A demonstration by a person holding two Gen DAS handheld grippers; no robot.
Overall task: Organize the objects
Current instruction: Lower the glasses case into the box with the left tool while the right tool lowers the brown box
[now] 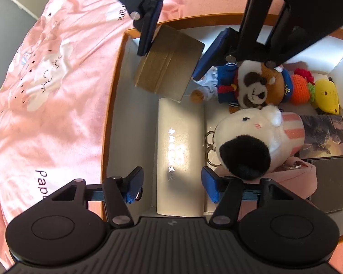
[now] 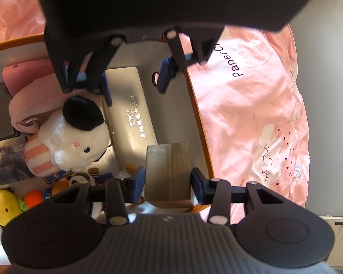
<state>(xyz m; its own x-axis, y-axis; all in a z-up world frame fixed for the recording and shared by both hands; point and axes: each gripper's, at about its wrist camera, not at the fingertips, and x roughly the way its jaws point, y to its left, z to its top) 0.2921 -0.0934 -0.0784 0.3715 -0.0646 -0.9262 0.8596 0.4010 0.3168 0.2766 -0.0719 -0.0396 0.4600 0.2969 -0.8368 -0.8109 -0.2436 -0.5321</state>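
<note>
Gold box sits between my right gripper fingers, spread wide, pads just beside its sides, contact unclear. My left gripper is equally wide, straddling the white case below it, inside the orange-rimmed box.

Glossy white case, fuzzy plush

- The pink bedsheet carries the dark printed word "paperC…", cut off by the gripper.
- The white case bears a glasses sign and small unreadable marks.
</note>
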